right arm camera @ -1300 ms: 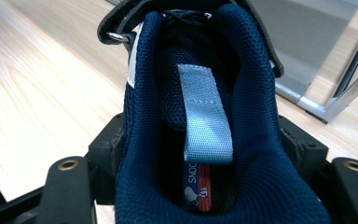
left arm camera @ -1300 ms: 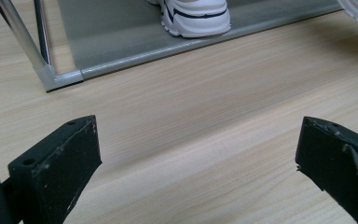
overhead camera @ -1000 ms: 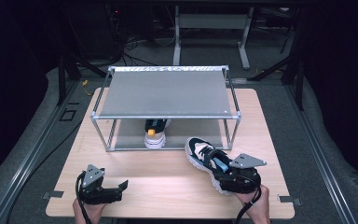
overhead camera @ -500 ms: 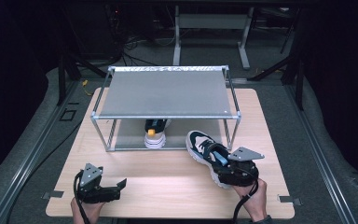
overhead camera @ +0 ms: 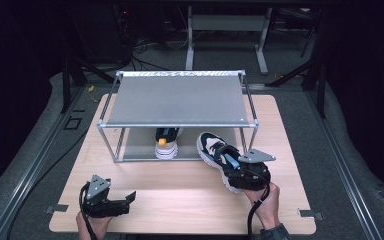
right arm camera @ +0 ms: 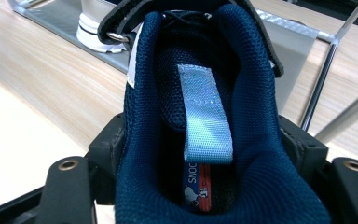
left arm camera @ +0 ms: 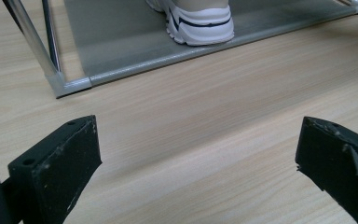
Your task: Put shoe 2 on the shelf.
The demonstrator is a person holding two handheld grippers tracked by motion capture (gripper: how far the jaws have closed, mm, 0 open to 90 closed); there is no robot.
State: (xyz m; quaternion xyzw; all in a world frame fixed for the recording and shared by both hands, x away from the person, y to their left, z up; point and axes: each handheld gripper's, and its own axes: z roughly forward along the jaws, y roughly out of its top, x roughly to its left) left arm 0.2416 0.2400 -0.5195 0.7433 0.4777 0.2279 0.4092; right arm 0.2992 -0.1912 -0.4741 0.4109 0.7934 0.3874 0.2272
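So one shoe already stands on the lower shelf of the rack, while the right gripper (jaws clamped on the heel) carries the second shoe there, and the left gripper rests wide open, empty.

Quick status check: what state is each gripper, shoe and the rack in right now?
Right gripper: shut on held sneaker's heel.
Held sneaker: toe pointing toward the rack, just outside it.
Second sneaker: upright on the lower shelf.
Left gripper: open, holding nothing.
Shoe rack: top shelf bare.
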